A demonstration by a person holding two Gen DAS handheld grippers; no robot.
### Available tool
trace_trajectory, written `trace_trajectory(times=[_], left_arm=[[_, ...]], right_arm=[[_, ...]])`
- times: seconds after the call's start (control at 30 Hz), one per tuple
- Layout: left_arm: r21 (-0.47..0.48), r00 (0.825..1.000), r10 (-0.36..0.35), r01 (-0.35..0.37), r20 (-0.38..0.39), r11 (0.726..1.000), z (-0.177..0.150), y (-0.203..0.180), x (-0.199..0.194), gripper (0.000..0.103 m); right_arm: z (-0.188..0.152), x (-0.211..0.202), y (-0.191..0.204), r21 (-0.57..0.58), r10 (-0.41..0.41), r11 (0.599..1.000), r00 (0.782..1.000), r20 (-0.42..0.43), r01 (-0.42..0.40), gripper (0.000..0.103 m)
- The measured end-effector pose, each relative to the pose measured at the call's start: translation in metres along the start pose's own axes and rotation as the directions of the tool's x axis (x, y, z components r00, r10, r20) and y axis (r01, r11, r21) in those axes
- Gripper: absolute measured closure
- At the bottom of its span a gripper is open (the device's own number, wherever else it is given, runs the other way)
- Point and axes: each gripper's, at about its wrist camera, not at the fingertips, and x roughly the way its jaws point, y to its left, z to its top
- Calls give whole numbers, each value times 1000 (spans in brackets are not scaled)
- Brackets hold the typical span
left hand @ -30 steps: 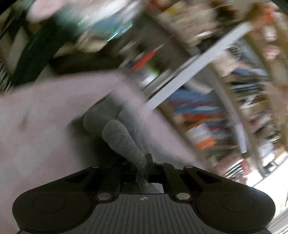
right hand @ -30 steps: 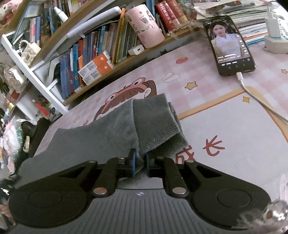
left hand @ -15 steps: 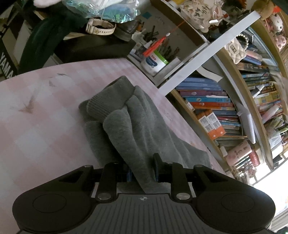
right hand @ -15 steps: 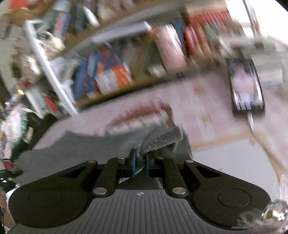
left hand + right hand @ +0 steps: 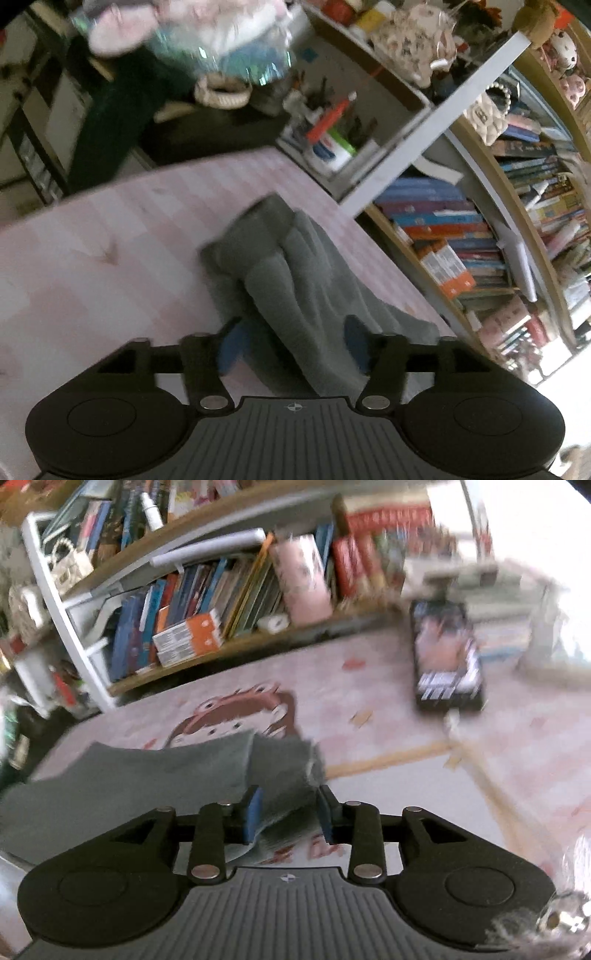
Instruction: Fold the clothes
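Grey garment [image 5: 147, 775], seemingly before bookshelf [image 5: 207, 627], phone [image 5: 447, 657].

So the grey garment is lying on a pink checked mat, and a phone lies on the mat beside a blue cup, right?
Not quite: the cup is pink, not blue, as the right wrist view shows. The grey garment does lie on the pink checked mat, with the phone on it.

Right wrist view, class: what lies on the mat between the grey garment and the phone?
In the right wrist view, only bare printed mat separates the grey garment from the phone.
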Motion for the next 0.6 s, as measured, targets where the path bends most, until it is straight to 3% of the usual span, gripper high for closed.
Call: trace_trajectory(times=[0.17, 0.27, 0.47, 0.6], left_arm=[[-23, 999, 35, -36, -26, 999, -1, 4, 10, 38], [-36, 999, 41, -41, 12, 999, -3, 3, 15, 35], [-62, 996, 53, -48, 75, 997, -6, -1, 27, 42], [-201, 998, 6, 7, 65, 980, -4, 3, 37, 51]], right_arm=[[-1, -12, 26, -158, 42, 987, 996, 78, -30, 64], [-5, -9, 50, -258, 98, 964, 990, 106, -68, 63], [-12, 27, 87, -338, 172, 929, 985, 24, -154, 66], [-19, 57, 110, -365, 173, 913, 983, -60, -183, 68]])
